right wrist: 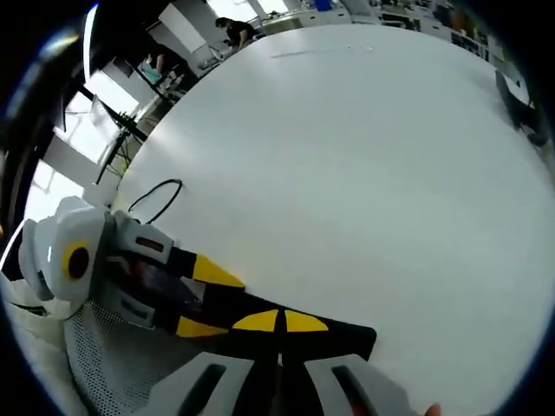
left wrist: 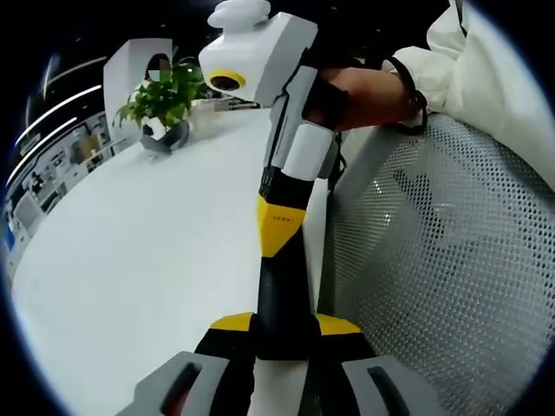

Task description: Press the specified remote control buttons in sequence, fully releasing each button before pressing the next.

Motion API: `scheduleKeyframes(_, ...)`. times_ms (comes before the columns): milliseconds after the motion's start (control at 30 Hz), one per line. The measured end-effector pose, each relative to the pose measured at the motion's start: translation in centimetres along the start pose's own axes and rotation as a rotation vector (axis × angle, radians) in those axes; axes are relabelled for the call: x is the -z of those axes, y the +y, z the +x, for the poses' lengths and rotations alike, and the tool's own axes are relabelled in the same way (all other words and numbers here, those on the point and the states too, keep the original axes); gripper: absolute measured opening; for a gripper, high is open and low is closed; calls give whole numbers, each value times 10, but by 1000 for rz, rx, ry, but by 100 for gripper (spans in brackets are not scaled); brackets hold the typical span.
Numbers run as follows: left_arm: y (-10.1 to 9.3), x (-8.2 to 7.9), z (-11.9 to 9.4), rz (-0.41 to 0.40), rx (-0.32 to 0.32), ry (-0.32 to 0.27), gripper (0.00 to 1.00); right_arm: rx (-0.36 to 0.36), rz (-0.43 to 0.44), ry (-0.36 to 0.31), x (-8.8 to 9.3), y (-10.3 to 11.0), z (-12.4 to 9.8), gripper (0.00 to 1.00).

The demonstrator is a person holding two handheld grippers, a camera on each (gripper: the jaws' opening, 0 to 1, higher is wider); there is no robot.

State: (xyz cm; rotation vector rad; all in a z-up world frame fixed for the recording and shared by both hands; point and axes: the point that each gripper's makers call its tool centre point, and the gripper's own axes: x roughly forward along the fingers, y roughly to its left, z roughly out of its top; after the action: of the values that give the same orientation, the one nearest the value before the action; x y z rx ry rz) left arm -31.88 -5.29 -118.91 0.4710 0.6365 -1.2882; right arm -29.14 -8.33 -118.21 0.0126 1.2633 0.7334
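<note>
Both grippers' jaws meet closed — left gripper and right gripper grasp nothing — on the white table, so pressing looks unstarted.

Tabletop plain white, same in right gripper view. Left gripper black jaws with yellow patches, grey housing with a red mark. Right gripper white body, black and yellow jaws, yellow ring round its lens. Chair mesh white with dotted holes. Plant green leaves, grey-white pot. Sleeve cream white. Cable black.
</note>
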Motion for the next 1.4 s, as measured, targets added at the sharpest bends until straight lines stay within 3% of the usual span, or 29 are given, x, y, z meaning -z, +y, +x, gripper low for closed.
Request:
scheduleKeyframes(867,2,-1,0,8,-9,1,25,39,-96,-22,-3,-2,3,0)
scheduleKeyframes(1033,2,-1,0,5,-8,2,25,27,-61,-11,-3,-3,2,0)
scheduleKeyframes(1167,5,-1,0,-6,-20,5,25,57,-59,-20,-4,-9,-3,0)
scheduleKeyframes(1400,10,0,-1,-20,-38,10,25,-14,26,-17,-3,-1,-7,0)
